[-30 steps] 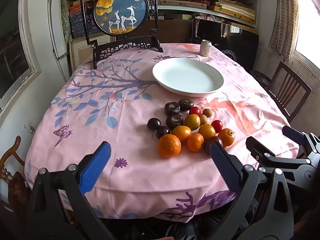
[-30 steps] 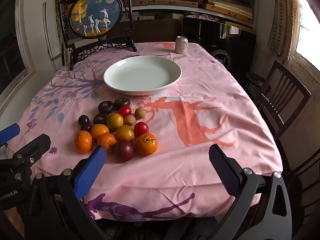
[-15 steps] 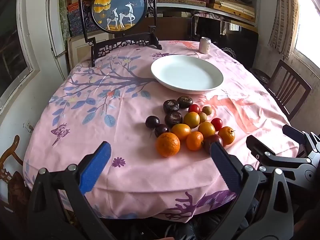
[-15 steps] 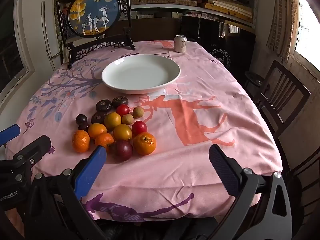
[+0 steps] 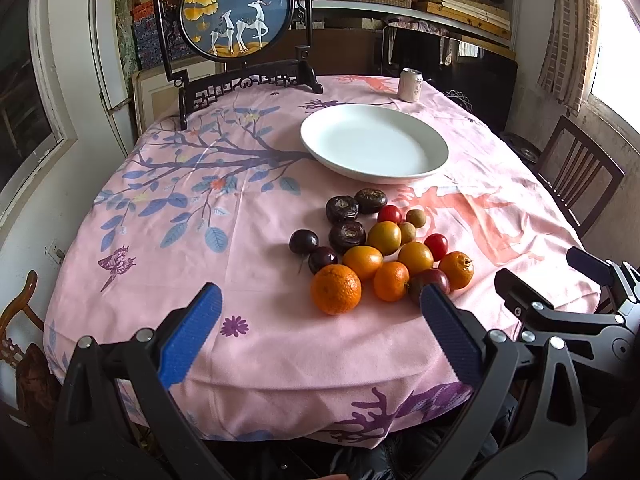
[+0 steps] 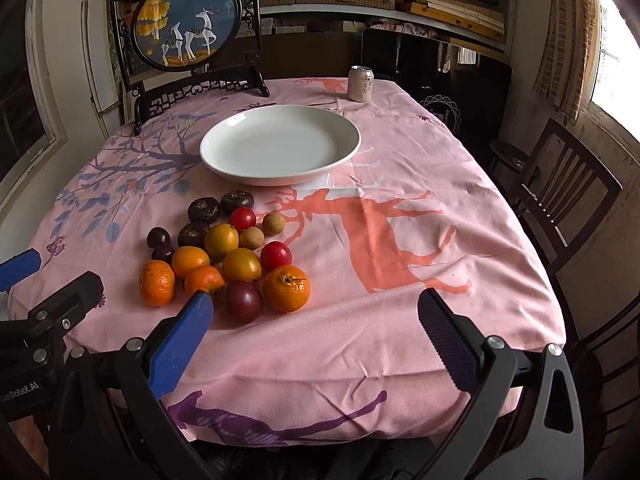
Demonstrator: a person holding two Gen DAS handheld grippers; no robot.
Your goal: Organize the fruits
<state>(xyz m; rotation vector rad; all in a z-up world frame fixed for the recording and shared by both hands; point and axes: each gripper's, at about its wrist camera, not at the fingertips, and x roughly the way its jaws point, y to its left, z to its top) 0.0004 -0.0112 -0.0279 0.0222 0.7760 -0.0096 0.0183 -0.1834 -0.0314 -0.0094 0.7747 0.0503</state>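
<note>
Both claws hang spread wide and empty over the near edge of the surface point(image 5: 168, 240), pink tablecloth below. Left claw point(image 5: 320, 300) sits low centre in its frame, the fruit pile point(image 5: 380, 248) just beyond its right finger. Right claw point(image 6: 312, 300) has the pile point(image 6: 224, 256) at centre left. The white plate point(image 6: 280, 178) lies beyond the fruit, a drink can point(image 6: 361, 84) behind it.

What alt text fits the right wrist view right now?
A cluster of small fruits lies on the pink tablecloth, in front of an empty white plate. The open right gripper sits at the table's near edge; a can stands beyond the plate.
</note>
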